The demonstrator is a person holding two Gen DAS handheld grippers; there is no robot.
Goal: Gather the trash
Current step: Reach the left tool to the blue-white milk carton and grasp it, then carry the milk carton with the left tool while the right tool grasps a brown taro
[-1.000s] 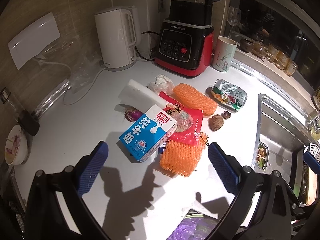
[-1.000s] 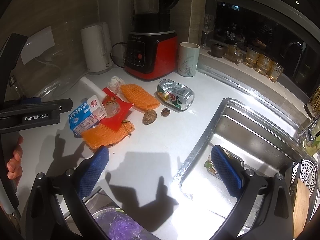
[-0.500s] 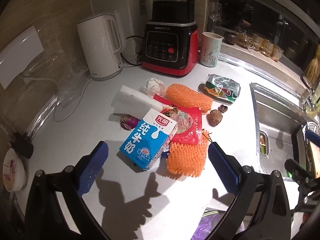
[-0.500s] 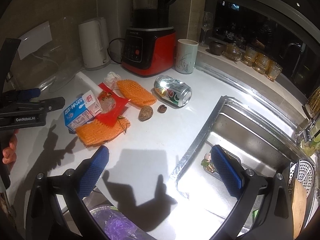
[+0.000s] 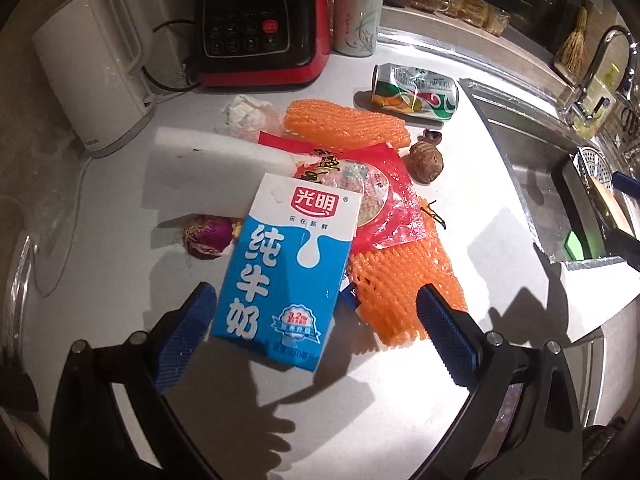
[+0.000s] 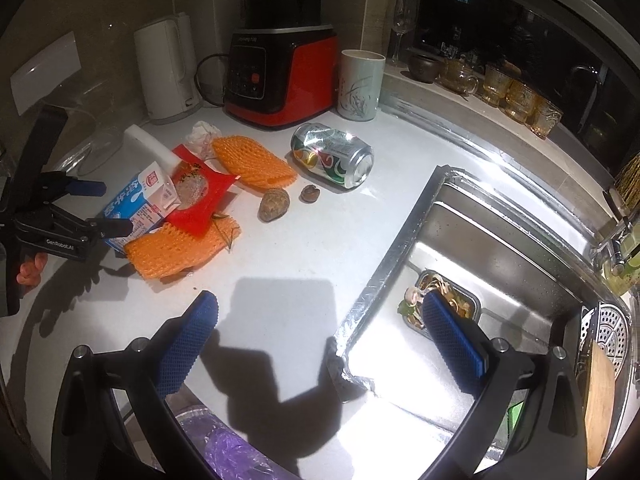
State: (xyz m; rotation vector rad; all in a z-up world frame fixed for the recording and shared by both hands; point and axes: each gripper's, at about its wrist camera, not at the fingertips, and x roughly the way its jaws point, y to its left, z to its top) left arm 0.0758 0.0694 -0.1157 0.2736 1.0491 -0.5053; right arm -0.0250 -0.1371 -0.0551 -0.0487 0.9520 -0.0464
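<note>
A blue-and-white milk carton (image 5: 286, 272) lies on the white counter, its near end between the fingers of my open left gripper (image 5: 316, 320). Around it lie two orange foam nets (image 5: 400, 288) (image 5: 348, 124), a red wrapper (image 5: 372, 196), a white foam block (image 5: 208, 172), a crumpled tissue (image 5: 248, 114), a purple onion piece (image 5: 210, 236), a brown husk (image 5: 426, 164) and a dented can (image 5: 416, 92). My right gripper (image 6: 320, 320) hangs open with nothing in it, over the counter beside the sink edge, well short of the can (image 6: 332, 156). In the right wrist view the left gripper (image 6: 108, 206) flanks the carton (image 6: 140, 200).
A red blender (image 5: 256, 32), white kettle (image 5: 92, 76) and mug (image 5: 356, 20) stand along the back wall. The steel sink (image 6: 500, 240) at right holds a food tray (image 6: 444, 300). A purple-lined bin (image 6: 228, 448) sits below the counter's front edge. Glass cups line the window ledge.
The left gripper has moved forward and down to the milk carton, which now lies between its fingers. The right gripper has edged slightly toward the counter.
</note>
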